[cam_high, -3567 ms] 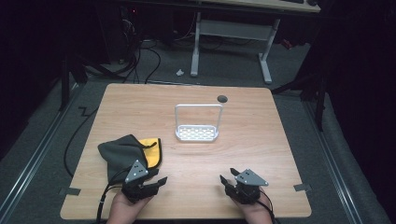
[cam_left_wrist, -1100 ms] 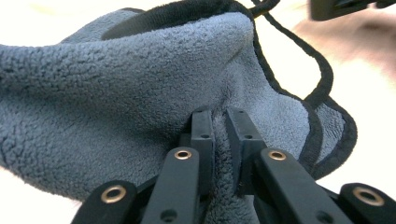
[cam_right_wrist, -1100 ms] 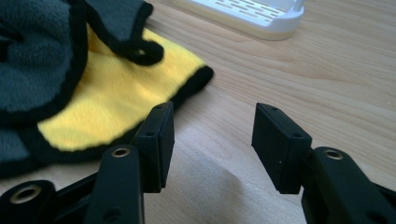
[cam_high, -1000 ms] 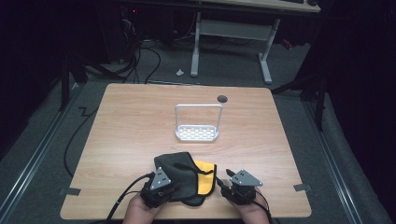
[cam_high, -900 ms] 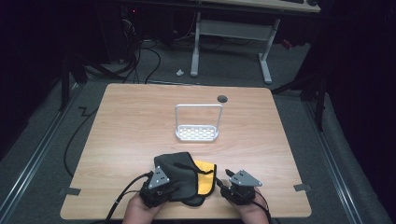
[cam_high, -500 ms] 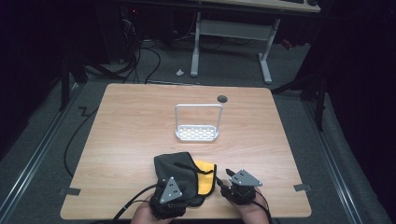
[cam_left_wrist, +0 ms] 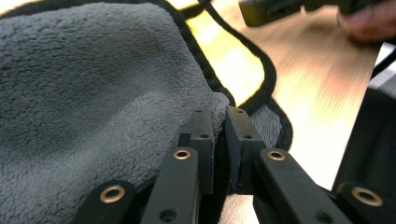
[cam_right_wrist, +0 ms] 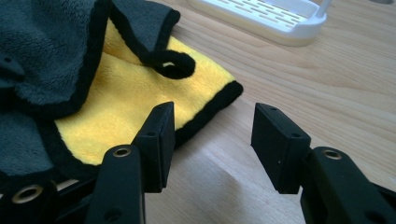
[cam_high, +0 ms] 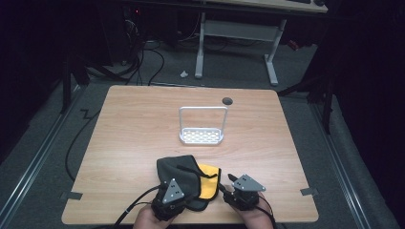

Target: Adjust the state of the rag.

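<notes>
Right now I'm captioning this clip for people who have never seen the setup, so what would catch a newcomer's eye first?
The grey and yellow cloth crumpled at the table's near edge stands out first, with the left gripper pinching a fold of its grey side. Beside it the right gripper sits open by the cloth's yellow corner. Farther back, mid-table, stands a small white rack with a tall hoop handle.

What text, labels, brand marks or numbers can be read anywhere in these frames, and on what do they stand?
None: no readable text appears.
The grey and yellow microfibre cloth, the white slotted rack, the wooden table and the left gripper and right gripper all show no markings.
</notes>
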Demonstrator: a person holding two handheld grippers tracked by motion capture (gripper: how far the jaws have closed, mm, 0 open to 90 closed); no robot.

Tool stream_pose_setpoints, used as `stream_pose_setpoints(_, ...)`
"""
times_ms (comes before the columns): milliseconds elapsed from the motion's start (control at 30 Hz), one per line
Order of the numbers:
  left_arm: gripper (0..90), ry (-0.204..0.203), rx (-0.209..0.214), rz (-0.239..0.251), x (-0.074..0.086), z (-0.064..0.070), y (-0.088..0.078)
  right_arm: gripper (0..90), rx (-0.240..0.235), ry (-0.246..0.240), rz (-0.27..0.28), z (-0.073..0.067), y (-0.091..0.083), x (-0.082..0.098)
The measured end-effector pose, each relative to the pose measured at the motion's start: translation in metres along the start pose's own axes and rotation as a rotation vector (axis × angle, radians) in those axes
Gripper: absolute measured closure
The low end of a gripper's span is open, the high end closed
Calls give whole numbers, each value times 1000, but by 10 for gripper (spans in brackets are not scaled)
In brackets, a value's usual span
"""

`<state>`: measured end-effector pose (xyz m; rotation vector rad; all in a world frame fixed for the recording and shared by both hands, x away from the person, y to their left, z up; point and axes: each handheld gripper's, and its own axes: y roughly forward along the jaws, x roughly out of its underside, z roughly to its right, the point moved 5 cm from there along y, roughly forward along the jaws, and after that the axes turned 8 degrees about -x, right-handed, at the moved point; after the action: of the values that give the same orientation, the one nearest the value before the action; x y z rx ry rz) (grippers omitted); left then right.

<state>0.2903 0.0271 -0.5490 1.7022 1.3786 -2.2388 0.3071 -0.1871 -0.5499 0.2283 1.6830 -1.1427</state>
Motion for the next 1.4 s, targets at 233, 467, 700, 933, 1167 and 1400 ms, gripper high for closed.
stream_pose_setpoints(233,817,-120,-4,127,-11,-27,-31,519,-62,-39,-22,-22,6,-6)
stream_pose_setpoints(467,817,-233,-107,202,-4,-77,-69,524,-114,-112,-71,-42,20,-8)
stream_pose_setpoints(700,816,-328,-192,191,17,-117,-85,532,-121,-135,-116,-45,27,-5)
stream_pose_setpoints(933,815,-389,-231,150,32,-137,-84,533,-99,-96,-128,-34,27,-3)
stream_pose_setpoints(1167,811,-346,-148,106,29,-118,-62,538,31,-4,-131,11,18,2)
stream_pose_setpoints(1400,791,-280,-52,-7,34,-90,-33,540,189,92,-134,60,2,12)
